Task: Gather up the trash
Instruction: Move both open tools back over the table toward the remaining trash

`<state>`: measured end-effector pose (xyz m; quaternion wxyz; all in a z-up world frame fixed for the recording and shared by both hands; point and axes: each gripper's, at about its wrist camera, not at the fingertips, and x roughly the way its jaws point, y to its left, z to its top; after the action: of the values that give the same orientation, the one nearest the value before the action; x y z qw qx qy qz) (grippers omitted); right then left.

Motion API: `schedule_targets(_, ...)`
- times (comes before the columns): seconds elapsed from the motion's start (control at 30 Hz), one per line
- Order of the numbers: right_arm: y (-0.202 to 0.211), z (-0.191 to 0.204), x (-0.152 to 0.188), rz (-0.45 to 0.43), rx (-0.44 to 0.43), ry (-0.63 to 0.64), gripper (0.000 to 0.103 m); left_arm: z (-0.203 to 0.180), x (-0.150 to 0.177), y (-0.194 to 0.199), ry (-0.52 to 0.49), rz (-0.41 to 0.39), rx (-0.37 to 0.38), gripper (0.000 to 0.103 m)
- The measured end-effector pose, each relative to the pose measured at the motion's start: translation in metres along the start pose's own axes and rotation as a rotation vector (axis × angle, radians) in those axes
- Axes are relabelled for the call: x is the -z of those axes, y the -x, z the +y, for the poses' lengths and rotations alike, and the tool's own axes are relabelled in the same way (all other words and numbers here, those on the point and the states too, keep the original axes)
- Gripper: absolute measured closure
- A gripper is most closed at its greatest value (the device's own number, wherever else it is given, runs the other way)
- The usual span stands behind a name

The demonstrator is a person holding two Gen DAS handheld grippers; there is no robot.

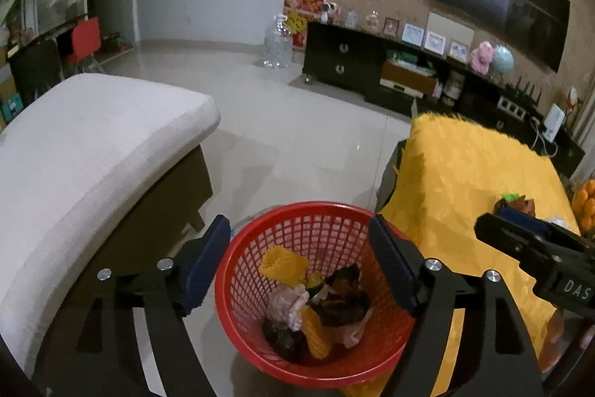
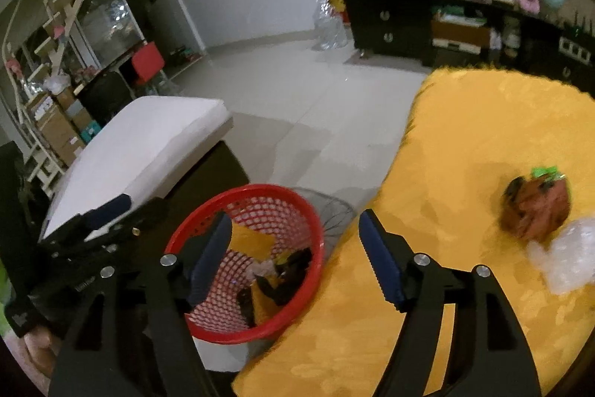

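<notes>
- A tiled living room is shown, with a white cushioned seat (image 1: 85,151), a dark TV cabinet (image 1: 372,69) along the wall and a table under a yellow cloth (image 2: 465,155).
- A red mesh basket (image 1: 260,333) is set on the floor just beside the table edge, presumably so that trash can be dropped straight off the cloth.
- The left gripper (image 1: 297,263) is held over the basket with its jaws wide and nothing between them; crumpled wrappers (image 1: 316,304) lie inside.
- The right gripper (image 2: 293,255) is spread wide and empty at the table edge.
- On the cloth, a brown crumpled wrapper (image 2: 535,211) and a clear plastic piece (image 2: 565,255) remain to be collected.
- "DAS" is read on the right gripper's body; the remainder is cut off, possibly a longer word.
</notes>
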<state>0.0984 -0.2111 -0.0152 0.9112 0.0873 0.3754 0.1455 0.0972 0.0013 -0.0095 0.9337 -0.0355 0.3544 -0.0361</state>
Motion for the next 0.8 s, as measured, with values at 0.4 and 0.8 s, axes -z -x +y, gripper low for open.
schedule_targets(0.4, 0.019, -0.014, 0.005, -0.046, 0.11, 0.032, 0.027, -0.011, -0.001, 0.004, -0.012, -0.02, 0.025, 0.026)
schedule_targets(0.8, 0.066, -0.079, 0.014, -0.109, 0.251, -0.076, 0.021, -0.041, 0.002, 0.006, -0.057, -0.022, 0.073, 0.024)
